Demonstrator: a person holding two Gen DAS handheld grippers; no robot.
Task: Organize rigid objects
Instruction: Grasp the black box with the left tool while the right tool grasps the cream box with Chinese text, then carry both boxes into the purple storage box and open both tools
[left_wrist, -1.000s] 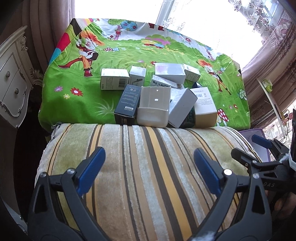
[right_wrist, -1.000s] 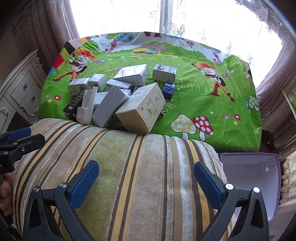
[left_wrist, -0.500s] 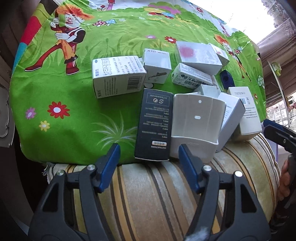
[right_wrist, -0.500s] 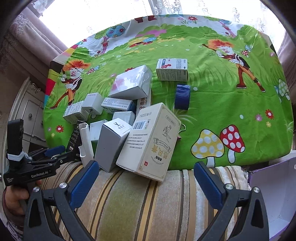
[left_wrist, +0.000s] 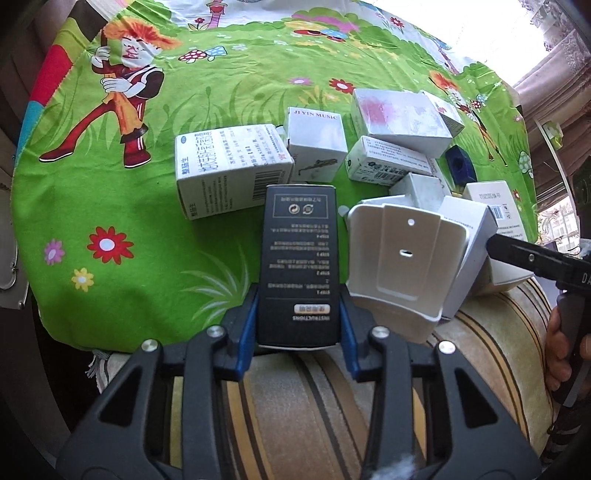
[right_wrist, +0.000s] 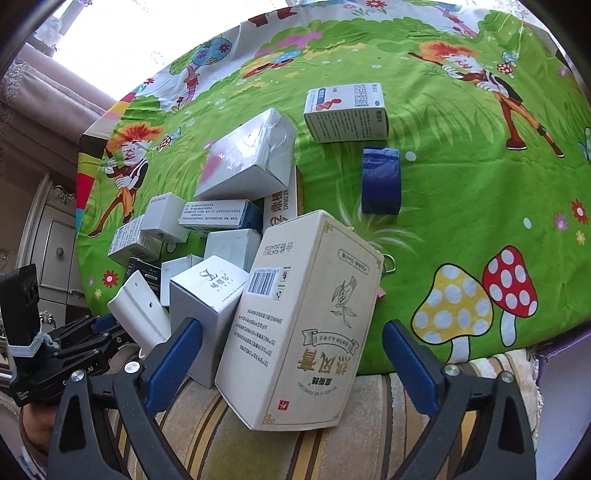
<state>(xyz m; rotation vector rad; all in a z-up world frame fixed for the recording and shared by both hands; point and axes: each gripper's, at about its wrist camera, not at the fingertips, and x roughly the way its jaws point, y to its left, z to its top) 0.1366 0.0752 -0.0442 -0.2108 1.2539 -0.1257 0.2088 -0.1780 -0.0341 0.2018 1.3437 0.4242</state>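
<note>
left claw (left_wrist: 298, 319): my pads clamp the tall black cardboard box (left_wrist: 297, 254), long axis pointing away
right claw (right_wrist: 291, 363): spread wide, straddling big cream carton (right_wrist: 301, 325)

A home bedroom (cartoon bedsheet (left_wrist: 221, 85), ornate dresser (right_wrist: 55, 236), curtains (right_wrist: 44, 85)).

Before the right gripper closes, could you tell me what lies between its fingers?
The big cream box lies tilted between the open fingers of the right gripper, touching neither, in the right wrist view.

A green cartoon-print cloth (left_wrist: 155, 221) with flowers and mushrooms covers the table, a striped cushion (left_wrist: 303, 398) lies at its near edge, and a white carved drawer cabinet (right_wrist: 55, 251) stands beside pinkish curtains (right_wrist: 44, 85)
</note>
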